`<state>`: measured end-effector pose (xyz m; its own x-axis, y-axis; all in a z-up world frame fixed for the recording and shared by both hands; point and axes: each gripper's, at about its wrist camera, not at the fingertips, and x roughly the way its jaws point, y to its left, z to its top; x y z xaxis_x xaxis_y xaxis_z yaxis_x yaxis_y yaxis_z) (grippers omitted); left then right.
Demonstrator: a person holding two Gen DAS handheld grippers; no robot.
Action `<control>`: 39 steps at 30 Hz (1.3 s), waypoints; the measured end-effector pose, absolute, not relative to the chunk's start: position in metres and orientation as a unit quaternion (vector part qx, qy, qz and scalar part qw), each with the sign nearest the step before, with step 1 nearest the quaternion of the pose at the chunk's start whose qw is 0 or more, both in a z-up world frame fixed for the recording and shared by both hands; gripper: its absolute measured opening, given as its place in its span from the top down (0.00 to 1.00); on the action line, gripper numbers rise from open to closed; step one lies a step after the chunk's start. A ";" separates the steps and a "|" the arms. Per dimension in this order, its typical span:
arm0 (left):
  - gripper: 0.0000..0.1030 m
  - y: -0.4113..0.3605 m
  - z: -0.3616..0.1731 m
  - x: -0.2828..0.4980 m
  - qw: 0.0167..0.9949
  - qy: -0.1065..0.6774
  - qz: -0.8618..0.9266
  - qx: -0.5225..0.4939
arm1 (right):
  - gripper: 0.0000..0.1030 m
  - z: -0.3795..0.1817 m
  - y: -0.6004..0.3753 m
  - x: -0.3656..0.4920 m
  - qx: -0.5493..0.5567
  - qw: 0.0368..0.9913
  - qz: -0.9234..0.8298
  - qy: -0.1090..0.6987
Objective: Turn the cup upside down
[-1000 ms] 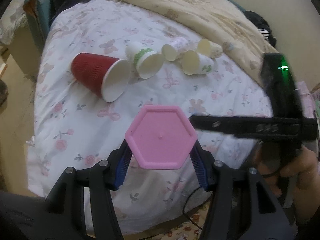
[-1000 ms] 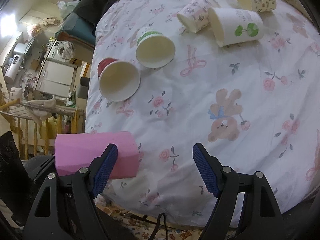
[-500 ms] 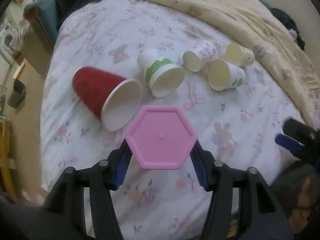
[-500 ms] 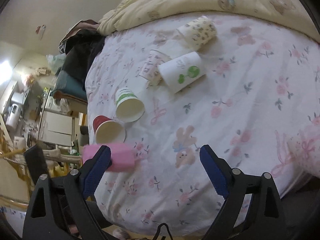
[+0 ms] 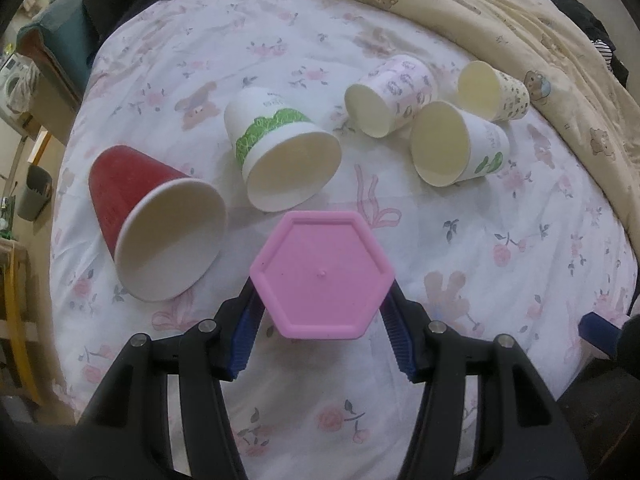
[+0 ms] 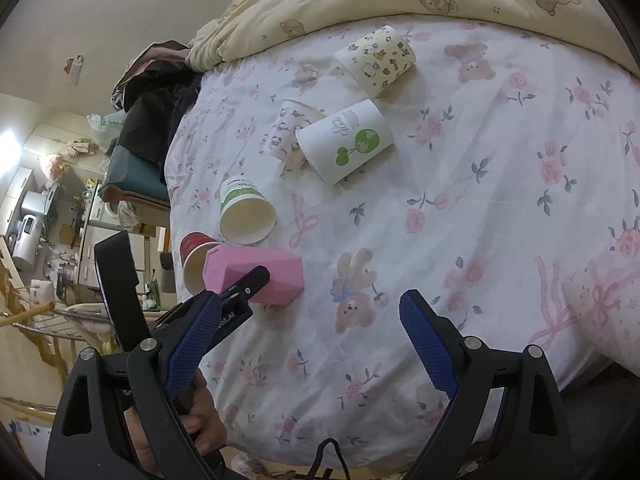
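Observation:
My left gripper point(image 5: 320, 312) is shut on a pink hexagonal cup point(image 5: 322, 276), its flat base facing the camera, held over the near part of the bed. The cup also shows in the right wrist view point(image 6: 256, 276), lying sideways in the left gripper. My right gripper point(image 6: 316, 340) is open and empty, above the bed's near edge, to the right of the pink cup.
Several paper cups lie on their sides on the floral sheet point(image 5: 500, 240): a red one point(image 5: 152, 220), a green-banded one point(image 5: 280, 156), a pink-print one point(image 5: 388, 96), a white one with green print point(image 5: 456, 144), a cream one point(image 5: 492, 88). A beige quilt point(image 5: 460, 0) lies behind.
The left gripper has carried the pink cup forward toward the lying cups. The right gripper has pulled back and to the right, away from the pink cup.

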<state>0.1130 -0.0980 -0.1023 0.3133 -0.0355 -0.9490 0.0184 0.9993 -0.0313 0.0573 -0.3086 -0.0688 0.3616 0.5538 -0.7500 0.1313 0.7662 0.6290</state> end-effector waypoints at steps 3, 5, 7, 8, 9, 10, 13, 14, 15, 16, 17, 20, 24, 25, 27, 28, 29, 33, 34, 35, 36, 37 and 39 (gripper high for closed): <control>0.48 -0.099 -0.103 0.113 0.812 0.583 -0.015 -0.008 | 0.10 -0.072 -0.309 0.058 0.318 0.759 0.139 0.551; 0.48 -0.098 -0.104 0.113 0.812 0.583 -0.015 -0.010 | 0.10 -0.071 -0.308 0.058 0.316 0.759 0.139 0.552; 0.48 -0.099 -0.104 0.112 0.812 0.583 -0.016 -0.011 | 0.10 -0.071 -0.307 0.058 0.312 0.760 0.140 0.552; 0.48 -0.098 -0.104 0.112 0.812 0.583 -0.016 -0.011 | 0.10 -0.071 -0.307 0.059 0.312 0.760 0.141 0.553; 0.48 -0.099 -0.104 0.112 0.812 0.583 -0.017 -0.011 | 0.10 -0.071 -0.307 0.058 0.313 0.760 0.140 0.553; 0.47 -0.098 -0.104 0.112 0.810 0.586 -0.018 -0.011 | 0.10 -0.071 -0.307 0.058 0.313 0.760 0.140 0.553; 0.15 -0.098 -0.108 0.114 0.801 0.598 -0.013 -0.005 | 0.10 -0.071 -0.306 0.058 0.309 0.761 0.138 0.553; 0.11 -0.098 -0.108 0.113 0.801 0.599 -0.008 -0.002 | 0.10 -0.071 -0.307 0.058 0.308 0.762 0.137 0.553; 0.11 -0.098 -0.107 0.112 0.802 0.597 -0.006 -0.001 | 0.10 -0.071 -0.307 0.058 0.307 0.763 0.136 0.552; 0.11 -0.097 -0.104 0.111 0.804 0.595 -0.007 0.001 | 0.10 -0.071 -0.307 0.059 0.307 0.764 0.135 0.551; 0.11 -0.096 -0.102 0.110 0.805 0.593 -0.008 0.003 | 0.10 -0.071 -0.308 0.059 0.309 0.765 0.133 0.550; 0.11 -0.089 -0.086 0.101 0.813 0.582 -0.009 -0.001 | 0.10 -0.070 -0.310 0.058 0.310 0.768 0.130 0.546; 0.11 -0.071 -0.050 0.075 0.839 0.544 -0.004 -0.027 | 0.10 -0.062 -0.305 0.056 0.291 0.783 0.135 0.533; 0.11 -0.067 -0.042 0.068 0.847 0.531 0.000 -0.023 | 0.10 -0.058 -0.302 0.055 0.280 0.790 0.137 0.528; 0.11 -0.060 -0.028 0.054 0.859 0.511 0.002 -0.021 | 0.10 -0.051 -0.295 0.052 0.260 0.802 0.143 0.519; 0.11 -0.054 -0.020 0.045 0.866 0.500 0.003 -0.020 | 0.09 -0.045 -0.289 0.048 0.241 0.811 0.148 0.512; 0.11 -0.046 -0.013 0.035 0.872 0.489 0.004 -0.025 | 0.08 -0.040 -0.285 0.046 0.225 0.820 0.150 0.505; 0.11 -0.017 0.002 0.010 0.885 0.463 0.006 -0.052 | 0.02 -0.018 -0.262 0.029 0.151 0.858 0.158 0.466; 0.11 -0.010 0.003 0.006 0.886 0.459 0.007 -0.056 | 0.01 -0.014 -0.257 0.026 0.138 0.863 0.162 0.458; 0.11 -0.004 0.005 0.000 0.889 0.455 0.011 -0.057 | 0.01 -0.009 -0.251 0.021 0.123 0.869 0.166 0.449; 0.11 0.002 0.007 -0.004 0.890 0.451 0.015 -0.056 | 0.01 -0.006 -0.246 0.017 0.111 0.874 0.168 0.443; 0.11 0.006 0.008 -0.009 0.893 0.447 0.017 -0.057 | 0.01 -0.003 -0.240 0.012 0.099 0.879 0.169 0.436; 0.10 0.011 0.009 -0.017 0.897 0.439 0.022 -0.057 | 0.00 -0.002 -0.231 0.004 0.083 0.883 0.171 0.429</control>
<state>-0.0174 0.0115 0.0086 0.6139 -0.0112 -0.7893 -0.0887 0.9926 -0.0831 0.0042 -0.2309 -0.0024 0.5739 0.3728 -0.7292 -0.2303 0.9279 0.2931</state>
